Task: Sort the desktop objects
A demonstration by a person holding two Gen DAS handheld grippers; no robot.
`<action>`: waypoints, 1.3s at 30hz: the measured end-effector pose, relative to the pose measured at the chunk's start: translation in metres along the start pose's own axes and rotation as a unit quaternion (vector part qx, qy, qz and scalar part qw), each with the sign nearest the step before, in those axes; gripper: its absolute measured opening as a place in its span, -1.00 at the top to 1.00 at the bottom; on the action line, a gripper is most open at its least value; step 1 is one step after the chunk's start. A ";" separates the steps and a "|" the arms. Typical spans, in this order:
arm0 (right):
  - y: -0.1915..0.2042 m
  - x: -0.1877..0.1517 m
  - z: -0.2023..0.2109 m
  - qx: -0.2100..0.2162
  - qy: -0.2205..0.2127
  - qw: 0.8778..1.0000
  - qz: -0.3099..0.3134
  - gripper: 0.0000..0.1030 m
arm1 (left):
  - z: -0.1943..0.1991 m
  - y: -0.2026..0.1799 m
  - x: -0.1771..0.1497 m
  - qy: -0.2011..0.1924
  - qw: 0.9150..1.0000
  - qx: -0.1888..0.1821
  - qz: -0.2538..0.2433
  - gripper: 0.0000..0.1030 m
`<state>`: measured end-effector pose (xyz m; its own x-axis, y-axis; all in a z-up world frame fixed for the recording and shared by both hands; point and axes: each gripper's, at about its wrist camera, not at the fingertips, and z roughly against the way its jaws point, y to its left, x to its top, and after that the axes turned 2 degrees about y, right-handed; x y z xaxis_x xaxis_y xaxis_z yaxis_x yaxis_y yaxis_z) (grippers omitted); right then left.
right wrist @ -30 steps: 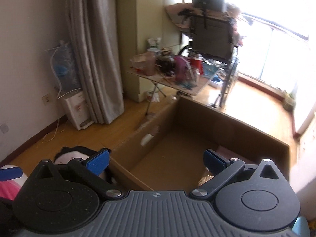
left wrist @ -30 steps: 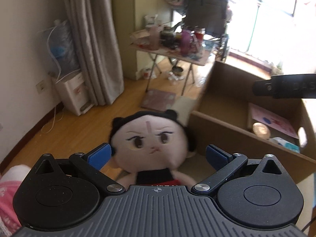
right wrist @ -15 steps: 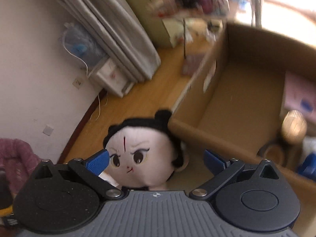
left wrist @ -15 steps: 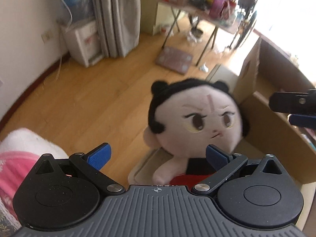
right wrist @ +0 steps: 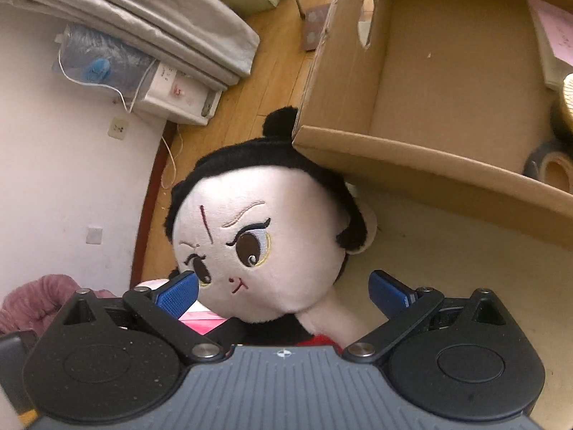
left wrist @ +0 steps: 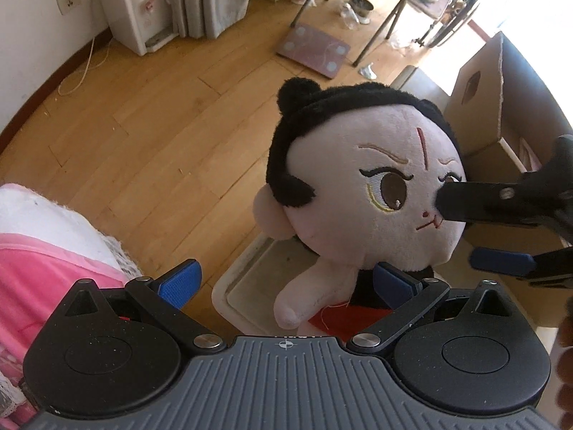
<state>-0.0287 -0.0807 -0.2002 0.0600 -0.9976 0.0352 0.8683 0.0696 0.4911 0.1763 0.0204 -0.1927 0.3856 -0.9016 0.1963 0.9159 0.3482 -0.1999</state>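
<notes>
Left gripper wide open, nothing held. Plush doll sits upright just ahead of it, beside the near-left corner of cardboard box. Right gripper also wide open, fingers flanking the doll's head, empty.

A pale pink face, black hair and a red top are being shown by the doll — beside it, a plain brown box; blue pads are being carried by the fingers.
</notes>
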 end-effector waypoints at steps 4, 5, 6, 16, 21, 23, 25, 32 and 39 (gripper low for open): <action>-0.003 -0.001 -0.018 0.005 0.027 0.999 -0.021 -0.96 | -0.004 0.003 0.003 0.006 1.000 -0.007 0.001 -1.00; -0.004 -0.001 -0.021 0.012 0.031 0.999 -0.027 -0.95 | -0.004 0.004 0.003 0.007 1.000 -0.007 0.001 -1.00; -0.004 -0.002 -0.023 0.016 0.032 0.999 -0.029 -0.95 | -0.005 0.004 0.005 0.007 1.000 -0.006 0.001 -1.00; 0.004 -0.001 -0.029 0.031 0.033 0.999 -0.018 -0.93 | -0.007 0.005 0.008 0.008 1.000 -0.009 0.008 -1.00; 0.003 0.003 -0.032 0.041 0.036 0.998 -0.016 -0.97 | -0.008 0.006 0.007 0.007 1.000 -0.010 0.010 -1.00; 0.002 0.005 -0.034 0.046 0.038 0.998 -0.016 -1.00 | -0.008 0.007 0.007 0.006 1.000 -0.010 0.011 -1.00; 0.002 0.006 -0.036 0.049 0.041 0.998 -0.018 -1.00 | -0.009 0.008 0.008 0.007 1.000 -0.013 0.011 -1.00; 0.003 0.004 -0.035 0.055 0.044 0.997 -0.015 -0.97 | -0.008 0.009 0.006 0.003 1.000 -0.009 0.019 -1.00; 0.004 0.005 -0.033 0.057 0.059 0.997 -0.005 -0.87 | -0.005 0.000 -0.003 -0.006 1.000 -0.018 0.004 -0.99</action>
<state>-0.0085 -0.0854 -0.2264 0.1159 -0.9908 -0.0694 0.8080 0.0534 0.5867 0.1742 0.0218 -0.1976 0.3951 -0.8955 0.2049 0.9078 0.3463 -0.2366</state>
